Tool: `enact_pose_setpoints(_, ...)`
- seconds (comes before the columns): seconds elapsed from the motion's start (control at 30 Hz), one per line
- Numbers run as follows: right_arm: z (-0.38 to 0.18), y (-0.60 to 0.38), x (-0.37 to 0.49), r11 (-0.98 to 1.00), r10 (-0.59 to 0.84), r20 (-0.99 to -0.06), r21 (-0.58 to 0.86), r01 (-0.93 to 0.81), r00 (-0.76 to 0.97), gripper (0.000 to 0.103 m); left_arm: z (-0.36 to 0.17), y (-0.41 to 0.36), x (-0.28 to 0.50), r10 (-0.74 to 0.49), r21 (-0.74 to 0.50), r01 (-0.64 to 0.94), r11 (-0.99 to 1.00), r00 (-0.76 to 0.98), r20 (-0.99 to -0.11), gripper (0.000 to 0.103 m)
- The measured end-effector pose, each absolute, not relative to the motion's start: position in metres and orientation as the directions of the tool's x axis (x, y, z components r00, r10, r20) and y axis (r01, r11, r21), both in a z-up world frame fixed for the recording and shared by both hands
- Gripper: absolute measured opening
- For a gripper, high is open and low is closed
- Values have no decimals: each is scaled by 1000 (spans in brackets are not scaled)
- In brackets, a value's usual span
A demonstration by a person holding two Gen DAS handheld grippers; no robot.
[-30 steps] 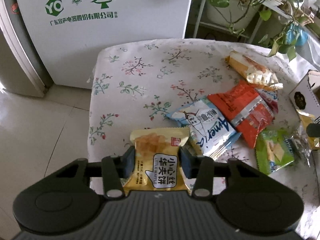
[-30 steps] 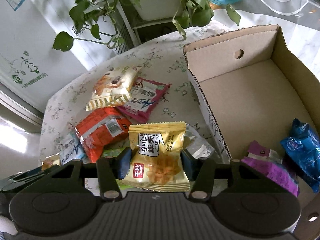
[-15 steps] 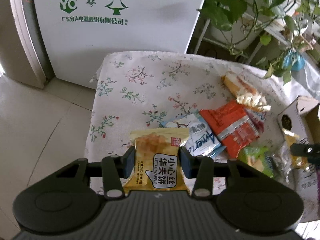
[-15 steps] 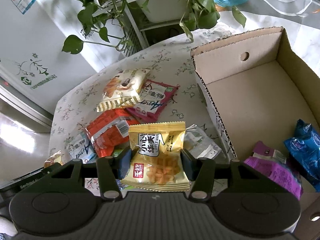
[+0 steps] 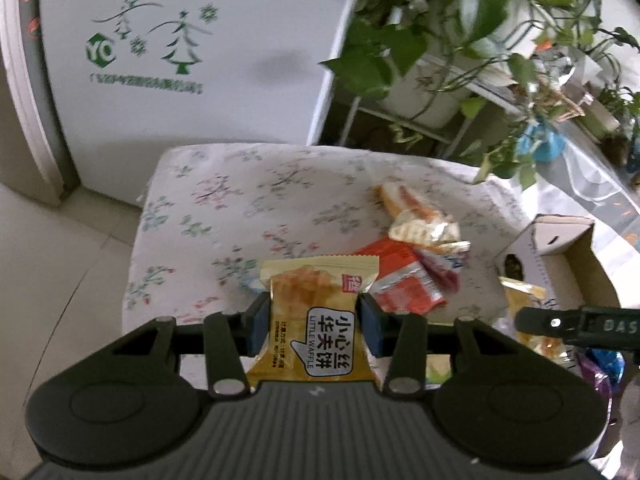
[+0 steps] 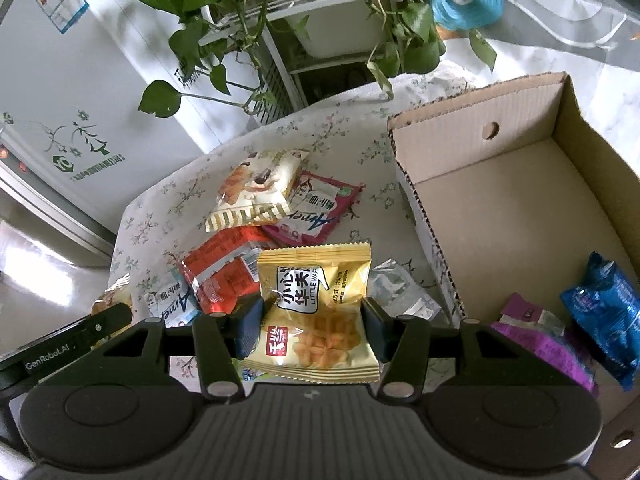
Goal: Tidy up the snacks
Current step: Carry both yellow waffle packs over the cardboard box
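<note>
1. Between the pads of my left gripper (image 5: 314,322) sits a yellow waffle packet (image 5: 318,316), pinched at its side edges above the floral tablecloth (image 5: 240,200). Long axis runs away from the camera; waffle photo and crimped seam at the far end, printed label toward me.

2. To its right lies the loose pile: orange packet (image 5: 400,280) and a cream-and-gold packet (image 5: 420,228), then the cardboard box (image 5: 560,248) at the table's right side.

3. My right gripper (image 6: 312,328) is likewise clamped on a second yellow waffle packet (image 6: 316,312), held near the box's (image 6: 500,208) left wall (image 6: 432,240). Long axis also points away; here the label is at the far end, waffle photo toward me, so it is turned opposite to the left one.

4. Inside the box I see a purple packet (image 6: 540,332) and a blue packet (image 6: 608,308) in the near corner; the rest of the floor is bare.

5. Risks, as I judge them: both grips squeeze only soft film edges, so a packet may swivel or slip out during a quick swing. Carried low, the right packet could catch the box wall. Both grippers are close together, heading for one box, and could collide. Hard squeezing may crush the waffles.
</note>
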State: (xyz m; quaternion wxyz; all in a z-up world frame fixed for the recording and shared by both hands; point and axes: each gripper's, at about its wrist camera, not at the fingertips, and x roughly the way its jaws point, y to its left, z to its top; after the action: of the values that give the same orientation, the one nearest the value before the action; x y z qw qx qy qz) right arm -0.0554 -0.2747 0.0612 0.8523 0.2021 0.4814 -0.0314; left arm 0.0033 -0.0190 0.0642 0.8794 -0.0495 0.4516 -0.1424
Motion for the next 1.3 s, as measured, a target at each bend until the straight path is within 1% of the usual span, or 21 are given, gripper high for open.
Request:
enact_pose_setpoints(0.43,71,-283,-62,920,120,-819,305,248,561,60,74,-60,-6,-341,-237,251,939,564,-752,45)
enact_pose_setpoints(0.7,82,-298,-70,909,96,-797,314,273,597,60,85,-89,-13,-400,-265,307,914,568,-719,45)
enact_pose_setpoints(0.8,88,-310,-73,896,91,-782,335,292,616,60,90,-101,-18,-422,-270,334,903,573,-702,45)
enact_pose_setpoints(1.1,113,-359,-93,836,45,-718,408,368,694,60,96,-139,-33,-523,-336,413,847,528,-669,45)
enact_pose_setpoints(1.3,117,-394,-110,777,1,-705,447,443,709,60,96,-163,-37,-578,-382,447,809,489,-653,45)
